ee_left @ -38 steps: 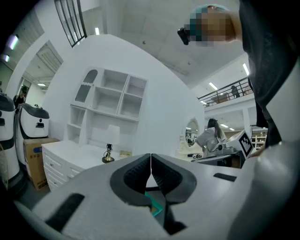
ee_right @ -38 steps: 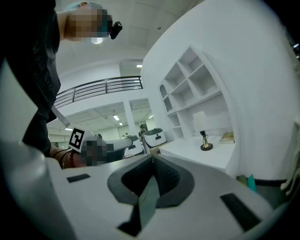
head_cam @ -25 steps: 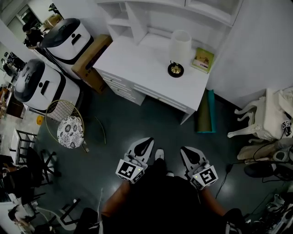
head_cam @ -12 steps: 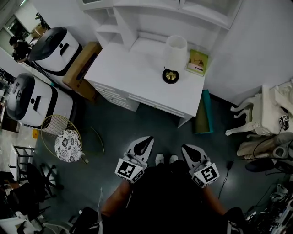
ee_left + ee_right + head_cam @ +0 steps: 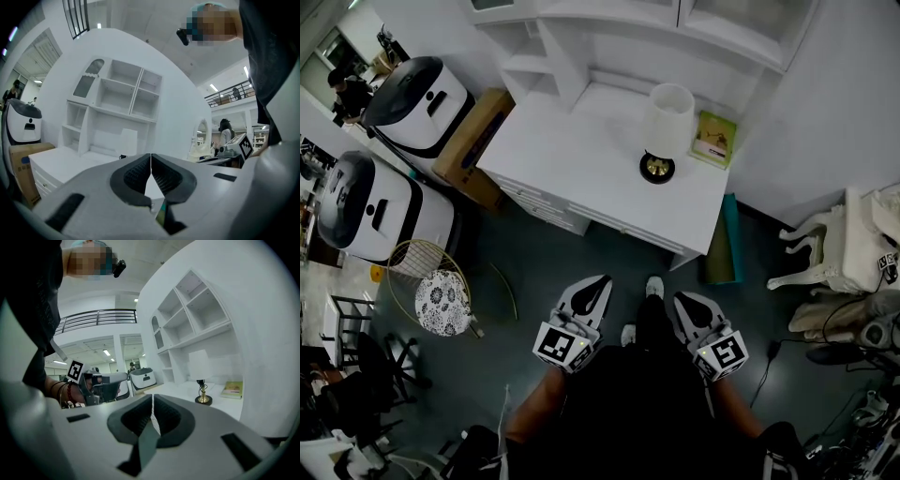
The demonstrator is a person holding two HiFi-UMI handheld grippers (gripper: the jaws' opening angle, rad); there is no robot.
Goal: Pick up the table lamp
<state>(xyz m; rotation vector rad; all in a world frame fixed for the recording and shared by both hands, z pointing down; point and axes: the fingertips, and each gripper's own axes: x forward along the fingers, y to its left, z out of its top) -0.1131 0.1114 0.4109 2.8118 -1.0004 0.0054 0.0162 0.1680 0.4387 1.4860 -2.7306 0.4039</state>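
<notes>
The table lamp (image 5: 664, 129), with a white shade and a round brass-and-black base, stands upright on the white desk (image 5: 581, 155) near its right end. It shows small in the right gripper view as the lamp (image 5: 200, 376), and its shade (image 5: 127, 141) shows in the left gripper view. My left gripper (image 5: 601, 286) and right gripper (image 5: 682, 301) hang over the dark floor in front of the desk, well short of the lamp. Both are shut, jaws touching, with nothing between them.
A green book (image 5: 713, 139) lies right of the lamp against the wall. White shelves (image 5: 609, 28) rise behind the desk. A cardboard box (image 5: 471, 139) and two white machines (image 5: 403, 141) stand left; a round wire stool (image 5: 441, 295) nearer. A white chair (image 5: 839, 248) stands right.
Both grippers and the person have moved forward toward the desk. A foot has stepped ahead between the grippers. Both pairs of jaws stayed shut.
</notes>
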